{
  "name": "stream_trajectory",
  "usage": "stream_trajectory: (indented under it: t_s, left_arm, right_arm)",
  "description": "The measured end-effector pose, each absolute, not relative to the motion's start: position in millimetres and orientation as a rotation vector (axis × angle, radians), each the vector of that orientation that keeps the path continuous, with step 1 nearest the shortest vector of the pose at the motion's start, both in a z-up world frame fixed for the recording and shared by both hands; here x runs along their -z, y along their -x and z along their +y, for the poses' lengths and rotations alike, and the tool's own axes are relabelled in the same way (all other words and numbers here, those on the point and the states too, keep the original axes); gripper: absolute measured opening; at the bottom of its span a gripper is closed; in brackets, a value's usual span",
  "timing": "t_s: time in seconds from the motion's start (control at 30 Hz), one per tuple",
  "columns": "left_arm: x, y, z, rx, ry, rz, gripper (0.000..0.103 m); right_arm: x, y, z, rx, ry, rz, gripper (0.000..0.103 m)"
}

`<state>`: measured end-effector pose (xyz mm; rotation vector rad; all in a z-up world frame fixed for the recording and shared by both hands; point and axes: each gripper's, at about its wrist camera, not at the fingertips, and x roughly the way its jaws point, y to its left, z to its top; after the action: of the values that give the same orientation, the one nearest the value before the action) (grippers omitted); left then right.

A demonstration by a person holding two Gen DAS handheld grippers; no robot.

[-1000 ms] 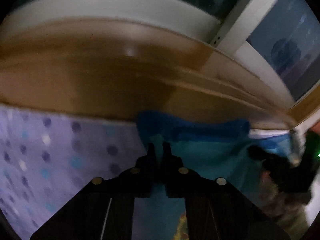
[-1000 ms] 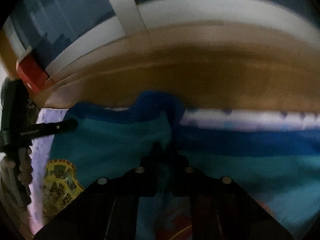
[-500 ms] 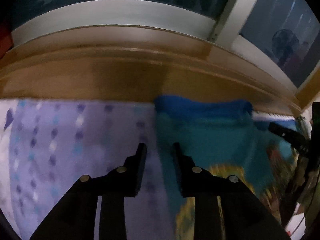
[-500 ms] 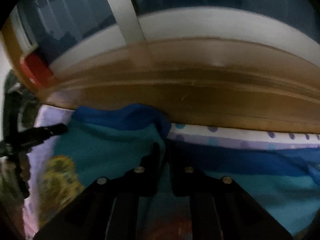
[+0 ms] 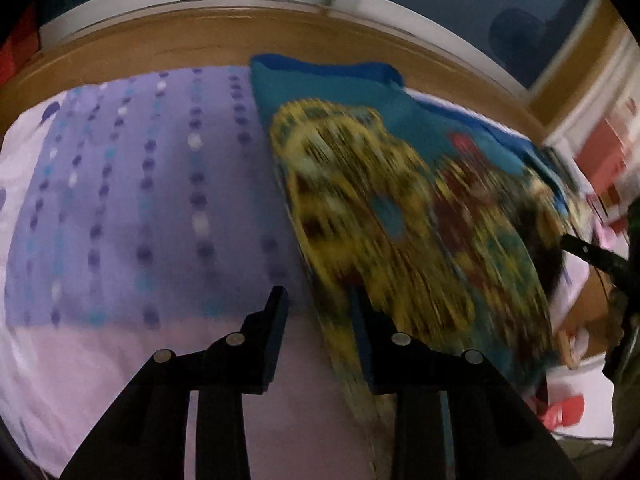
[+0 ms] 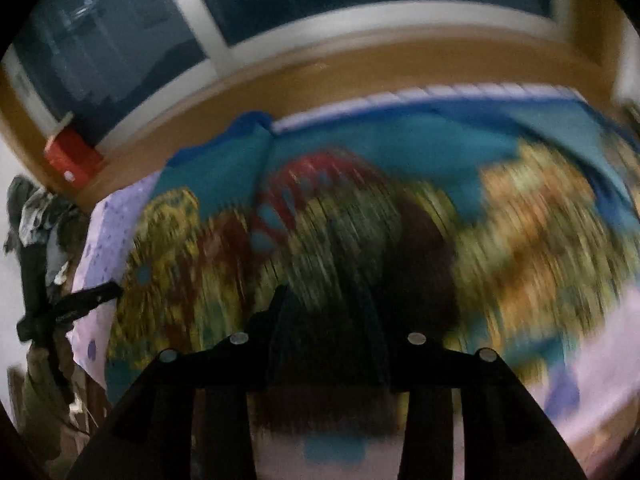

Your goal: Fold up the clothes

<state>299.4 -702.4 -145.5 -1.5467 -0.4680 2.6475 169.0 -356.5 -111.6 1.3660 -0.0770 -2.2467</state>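
A teal cloth (image 5: 400, 208) with a blue hem and a yellow and red print lies spread on the purple dotted bedsheet (image 5: 132, 200), blurred by motion. My left gripper (image 5: 318, 306) is open just above the cloth's left edge and holds nothing. The right wrist view shows the same cloth (image 6: 360, 184) filling the middle of the frame. My right gripper (image 6: 326, 300) hovers open over its printed part, empty. The far hem lies along the wooden headboard. Each gripper shows in the other's view: the right gripper (image 5: 592, 252) and the left gripper (image 6: 80, 304).
A wooden headboard (image 5: 240, 44) curves behind the bed, with a white-framed dark window (image 6: 280, 8) above it. A red box (image 6: 72, 160) sits on the ledge at the left. Dark clothing (image 6: 36, 216) hangs beside the bed. Pale pink sheet (image 5: 120, 360) lies in front.
Both grippers have opened and let go of the cloth's blue hem, then drawn back from the headboard. The cloth now lies flat on the bed.
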Motion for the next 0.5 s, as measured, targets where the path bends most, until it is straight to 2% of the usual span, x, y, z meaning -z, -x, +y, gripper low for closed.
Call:
stream_trajectory:
  t_s: [0.23, 0.37, 0.5]
  left_arm:
    - [149.9, -363.7, -693.7, -2.575, 1.511, -0.551, 0.032]
    - [151.7, -384.7, -692.4, -2.561, 1.502, -0.619, 0.032]
    - [148.4, -400.9, -685.4, -2.565, 1.492, -0.588, 0.032]
  right_arm:
    - [133.9, -218.1, -298.8, 2.276, -1.49, -0.456, 0.037]
    - [155.4, -217.7, -280.6, 2.221, -1.547, -0.648, 0.037]
    - [162.7, -207.9, -280.8, 2.2, -1.541, -0.718, 0.037]
